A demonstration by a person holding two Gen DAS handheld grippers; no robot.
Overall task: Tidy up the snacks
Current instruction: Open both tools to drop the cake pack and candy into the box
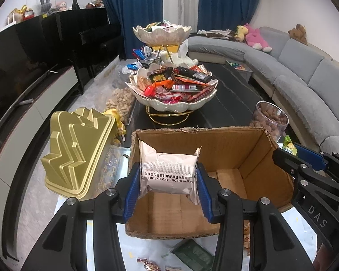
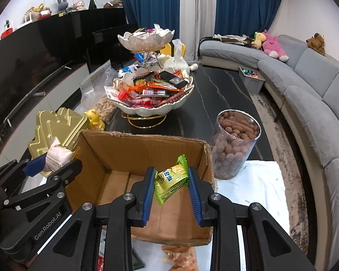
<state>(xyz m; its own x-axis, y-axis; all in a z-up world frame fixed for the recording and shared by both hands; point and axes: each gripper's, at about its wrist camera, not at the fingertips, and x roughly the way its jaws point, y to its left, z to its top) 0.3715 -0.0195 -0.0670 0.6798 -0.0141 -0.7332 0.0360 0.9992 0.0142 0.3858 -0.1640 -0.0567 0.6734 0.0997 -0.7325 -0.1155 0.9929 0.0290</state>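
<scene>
My left gripper (image 1: 168,176) grips a white sealed snack packet (image 1: 169,174) by its two sides, blue pads pressed flat against the wrapper. Printed side faces me, crimped seam across the top. The packet hangs over the near-left part of the open cardboard box (image 1: 255,155), whose brown floor shows bare below it.

My right gripper (image 2: 171,180) is clamped on a green-and-yellow wrapped candy (image 2: 170,179), pads pinching it from both sides. Candy sits tilted, one crimped end pointing up. It hangs over the right half of the same box, close to the right wall.

Both grippers point down and forward into the box, side by side. From the left wrist view the right gripper shows at the far right edge; from the right wrist view the left one shows at the lower left, packet in its pads.

Left of my left gripper: a gold moulded tray lid (image 1: 79,155) over a clear container. Ahead of the box: a two-tier shell-shaped snack stand (image 1: 174,103), lower bowl heaped with wrapped snacks. Ahead-right of my right gripper, just beside the box's right wall: a clear cylinder of brown nuts (image 2: 235,144). A bag of peanuts (image 1: 122,103) lies ahead-left, near a yellow bear figure (image 2: 95,119). All on a dark marble-look table (image 2: 214,103).
</scene>
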